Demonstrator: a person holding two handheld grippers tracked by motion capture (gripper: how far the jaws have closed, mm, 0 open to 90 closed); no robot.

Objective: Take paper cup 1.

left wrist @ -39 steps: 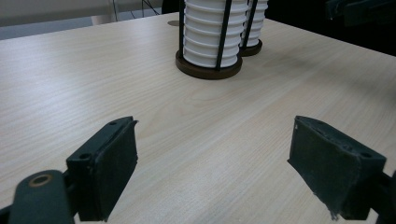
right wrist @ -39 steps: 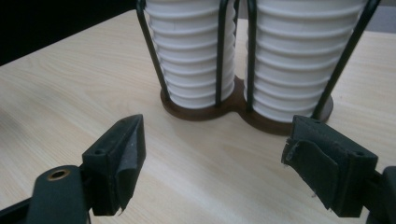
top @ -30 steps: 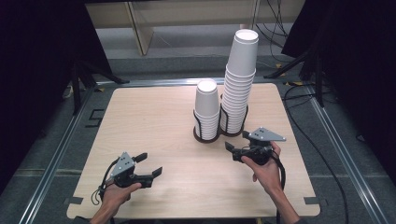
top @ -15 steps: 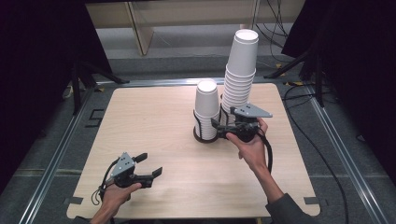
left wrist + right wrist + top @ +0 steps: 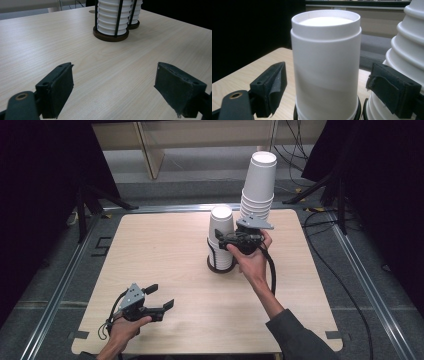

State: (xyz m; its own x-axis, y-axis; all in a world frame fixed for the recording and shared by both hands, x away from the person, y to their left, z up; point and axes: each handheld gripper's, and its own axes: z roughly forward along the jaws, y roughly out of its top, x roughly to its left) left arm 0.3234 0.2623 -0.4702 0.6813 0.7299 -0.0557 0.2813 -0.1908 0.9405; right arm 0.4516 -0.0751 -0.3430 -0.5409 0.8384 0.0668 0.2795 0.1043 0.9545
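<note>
Two stacks of white paper cups stand in black ring holders at the table's middle back: a short stack (image 5: 220,227) and, right of it, a tall stack (image 5: 259,180). My right gripper (image 5: 220,241) is raised beside the short stack, with an open jaw on each side of its top cup (image 5: 325,65). A small gap shows between each pad and the cup wall. The tall stack (image 5: 409,50) rises just past the right jaw. My left gripper (image 5: 161,296) rests low near the front left, open and empty, facing the short stack (image 5: 111,17) across bare wood.
The light wooden table (image 5: 165,245) sits in a metal frame. Dark stands (image 5: 85,200) and cables (image 5: 345,285) lie on the floor around it. The person's right forearm (image 5: 265,290) reaches across the table's middle.
My right gripper has risen and moved from the table's right front to the short stack, so its jaws now straddle the top cup. The left gripper has stayed still.
</note>
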